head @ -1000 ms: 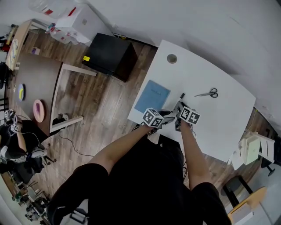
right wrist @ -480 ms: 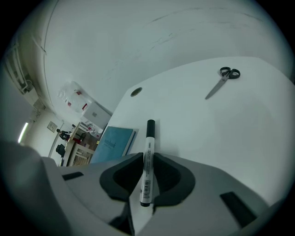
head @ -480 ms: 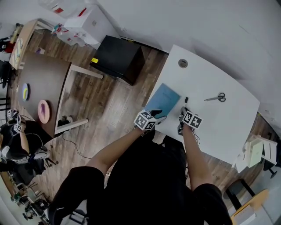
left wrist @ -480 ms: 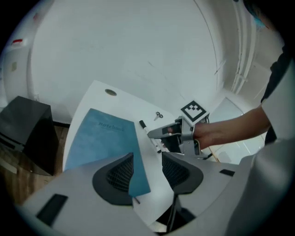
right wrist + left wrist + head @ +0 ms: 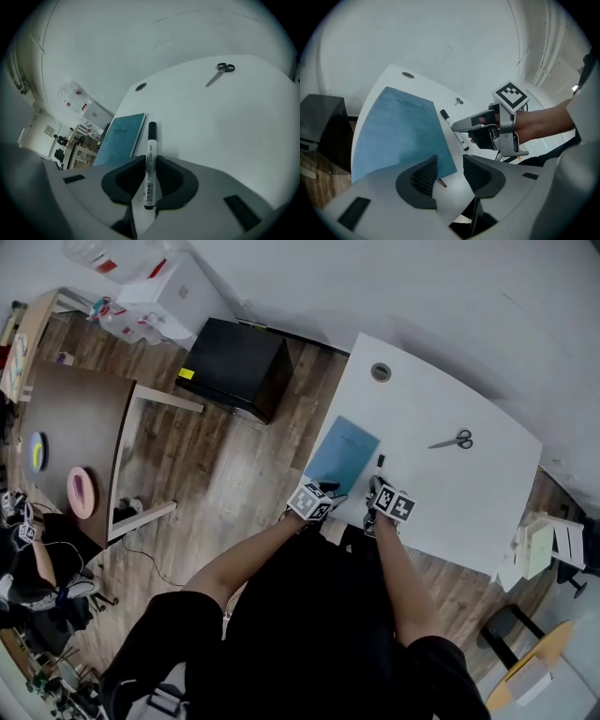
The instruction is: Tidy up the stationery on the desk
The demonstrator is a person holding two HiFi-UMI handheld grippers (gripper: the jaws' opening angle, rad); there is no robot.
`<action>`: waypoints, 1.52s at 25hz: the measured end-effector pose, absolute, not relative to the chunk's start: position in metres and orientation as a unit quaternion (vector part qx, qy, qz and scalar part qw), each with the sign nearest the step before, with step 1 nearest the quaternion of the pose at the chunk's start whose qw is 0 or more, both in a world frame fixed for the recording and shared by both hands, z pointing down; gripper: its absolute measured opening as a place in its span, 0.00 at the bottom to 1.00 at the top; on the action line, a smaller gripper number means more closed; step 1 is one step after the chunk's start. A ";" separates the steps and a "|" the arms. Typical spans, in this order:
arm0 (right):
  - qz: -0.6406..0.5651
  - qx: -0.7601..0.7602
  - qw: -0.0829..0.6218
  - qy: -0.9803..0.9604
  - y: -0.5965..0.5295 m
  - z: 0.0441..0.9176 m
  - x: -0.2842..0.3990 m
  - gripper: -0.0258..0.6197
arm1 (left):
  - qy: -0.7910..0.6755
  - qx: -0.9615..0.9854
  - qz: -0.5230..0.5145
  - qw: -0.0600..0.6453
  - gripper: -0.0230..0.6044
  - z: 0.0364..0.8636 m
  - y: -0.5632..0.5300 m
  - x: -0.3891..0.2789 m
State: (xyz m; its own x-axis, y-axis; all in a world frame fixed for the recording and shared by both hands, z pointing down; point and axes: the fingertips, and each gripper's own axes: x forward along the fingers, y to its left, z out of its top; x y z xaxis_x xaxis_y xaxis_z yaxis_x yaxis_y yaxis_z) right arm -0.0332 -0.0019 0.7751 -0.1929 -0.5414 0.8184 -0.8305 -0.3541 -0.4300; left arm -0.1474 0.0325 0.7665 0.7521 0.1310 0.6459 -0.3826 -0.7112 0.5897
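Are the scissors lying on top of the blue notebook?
No, the scissors lie alone on the bare white desk, far off from the blue notebook.

The desk (image 5: 450,493) is showing a smooth matt top; the notebook (image 5: 343,452) is presenting a matt paper cover; at its three o'clock, the marker (image 5: 150,150) is looking plastic, smooth.
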 end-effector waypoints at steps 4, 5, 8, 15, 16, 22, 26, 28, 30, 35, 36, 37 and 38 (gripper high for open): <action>0.542 0.626 0.129 -0.546 -0.002 0.775 -0.032 0.17 | -0.061 0.858 0.341 0.380 0.32 0.767 0.032 -0.137; 0.542 0.628 0.128 -0.544 -0.002 0.775 -0.031 0.17 | -0.059 0.857 0.339 0.385 0.32 0.767 0.032 -0.134; 0.540 0.633 0.129 -0.540 -0.009 0.777 -0.029 0.17 | -0.053 0.857 0.336 0.388 0.32 0.767 0.029 -0.125; 0.541 0.626 0.141 -0.543 -0.027 0.779 -0.031 0.17 | -0.033 0.857 0.337 0.388 0.33 0.768 0.029 -0.115; 0.547 0.626 0.134 -0.539 -0.028 0.780 -0.032 0.17 | -0.030 0.858 0.333 0.391 0.33 0.767 0.028 -0.116; 0.565 0.632 0.092 -0.522 -0.028 0.782 -0.039 0.17 | -0.033 0.862 0.314 0.396 0.33 0.763 0.016 -0.127; 0.559 0.630 0.099 -0.530 -0.025 0.781 -0.040 0.17 | -0.035 0.863 0.308 0.400 0.33 0.761 0.015 -0.129; 0.560 0.625 0.093 -0.535 -0.025 0.779 -0.041 0.17 | -0.033 0.863 0.310 0.398 0.33 0.761 0.016 -0.128; 0.559 0.625 0.083 -0.538 -0.025 0.777 -0.040 0.18 | -0.028 0.863 0.314 0.394 0.33 0.760 0.018 -0.128; 0.555 0.632 0.069 -0.537 -0.017 0.766 -0.036 0.18 | -0.021 0.867 0.310 0.389 0.33 0.755 0.020 -0.125; 0.553 0.632 0.069 -0.539 -0.016 0.763 -0.033 0.18 | -0.023 0.869 0.308 0.387 0.33 0.753 0.018 -0.123; 0.548 0.632 0.070 -0.542 -0.017 0.758 -0.029 0.18 | -0.026 0.870 0.305 0.385 0.33 0.752 0.014 -0.119; 0.543 0.633 0.072 -0.548 -0.018 0.754 -0.023 0.18 | -0.030 0.872 0.303 0.383 0.33 0.750 0.011 -0.114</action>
